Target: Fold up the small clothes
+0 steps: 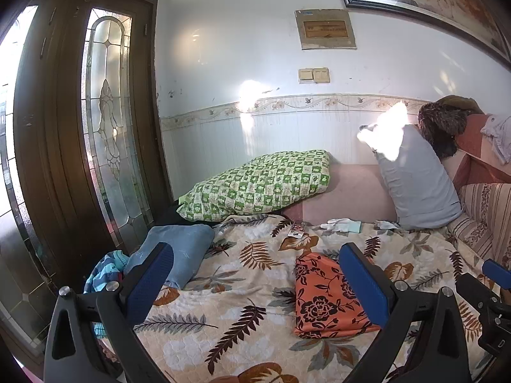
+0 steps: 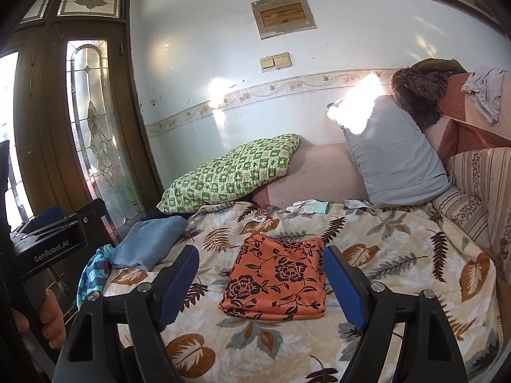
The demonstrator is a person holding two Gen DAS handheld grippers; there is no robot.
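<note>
Orange floral folded cloth (image 2: 275, 282): 1 | blue folded cloth (image 2: 148, 241): 1 | left tongs (image 1: 255, 284), right tongs (image 2: 258, 284): both apart, empty

The bedspread (image 2: 399, 249) is quilted cloth, matt, with stitched puffy relief. The orange floral garment (image 2: 278, 281) looks like smooth, soft fabric, and the blue folded cloth (image 2: 150, 242) has a slight sheen. Each hand-held gripper, left (image 1: 255, 290) and right (image 2: 260, 287), is matt black plastic with textured blue pads (image 2: 345, 290) and shiny metal bolts. The far door (image 1: 64, 146) is dark varnished wood with frosted leaded glass.
</note>
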